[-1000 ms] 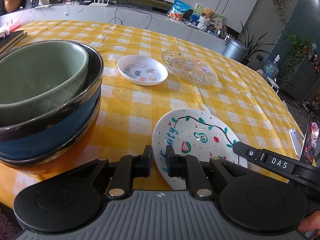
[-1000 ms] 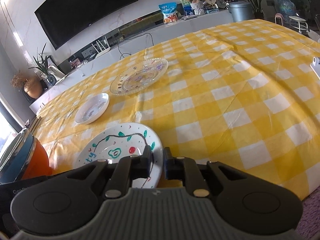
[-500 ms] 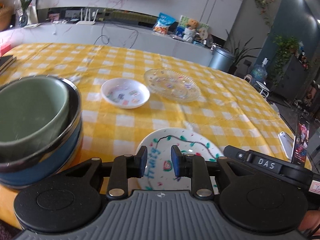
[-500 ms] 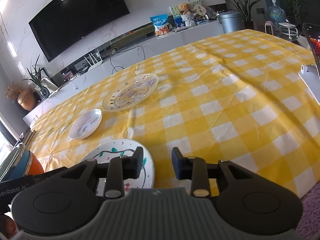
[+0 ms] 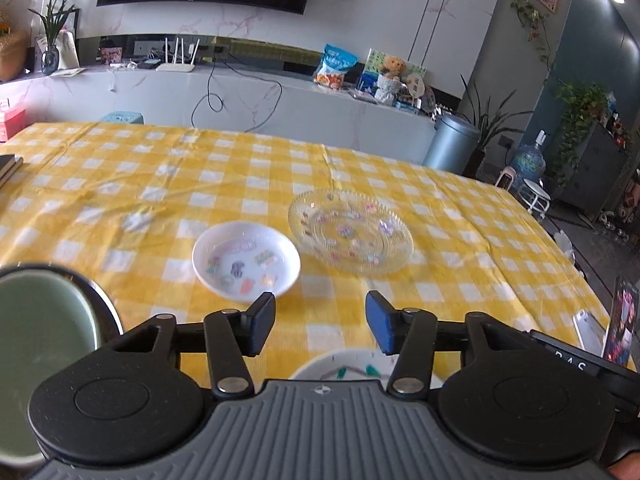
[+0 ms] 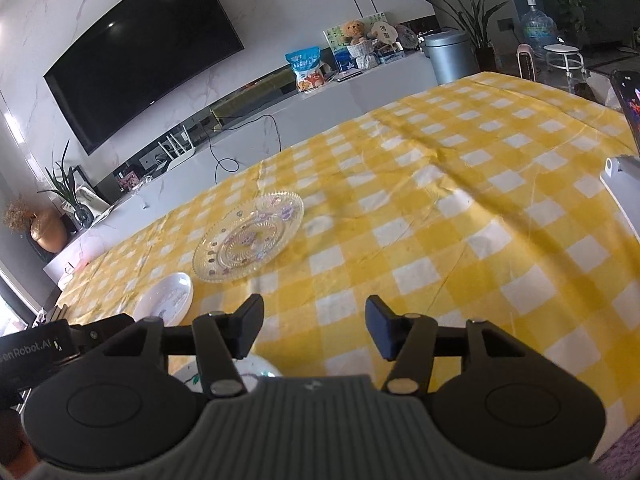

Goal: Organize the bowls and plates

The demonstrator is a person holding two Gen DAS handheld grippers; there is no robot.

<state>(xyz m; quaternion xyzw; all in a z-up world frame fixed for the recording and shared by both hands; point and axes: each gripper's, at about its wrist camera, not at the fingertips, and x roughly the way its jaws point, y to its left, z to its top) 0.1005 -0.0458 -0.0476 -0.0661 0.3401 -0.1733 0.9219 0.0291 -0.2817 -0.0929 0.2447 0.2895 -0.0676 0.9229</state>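
Two grippers are opening at once — the left gripper (image 5: 320,326) and the right gripper (image 6: 315,330) are both spreading their jaws with nothing between them. Just beneath and behind both, the white round plate painted with green vines (image 5: 352,368) is lying flat on the counter (image 5: 200,168) under its yellow checked cloth, only its far rim peeking out. A second ago both grippers were nearly closed at that plate's near edge; they are now pulling up and back, so the plate seems freshly set down or let go. Ahead of the left gripper the small white sticker-covered dish (image 5: 246,266) is sitting, and ahead to its right the clear patterned glass plate (image 5: 351,231). Off to its left the green ceramic bowl (image 5: 40,340) is nesting in a darker one. Next, one gripper probably needs to reach forward for the small dish, pinching its rim.
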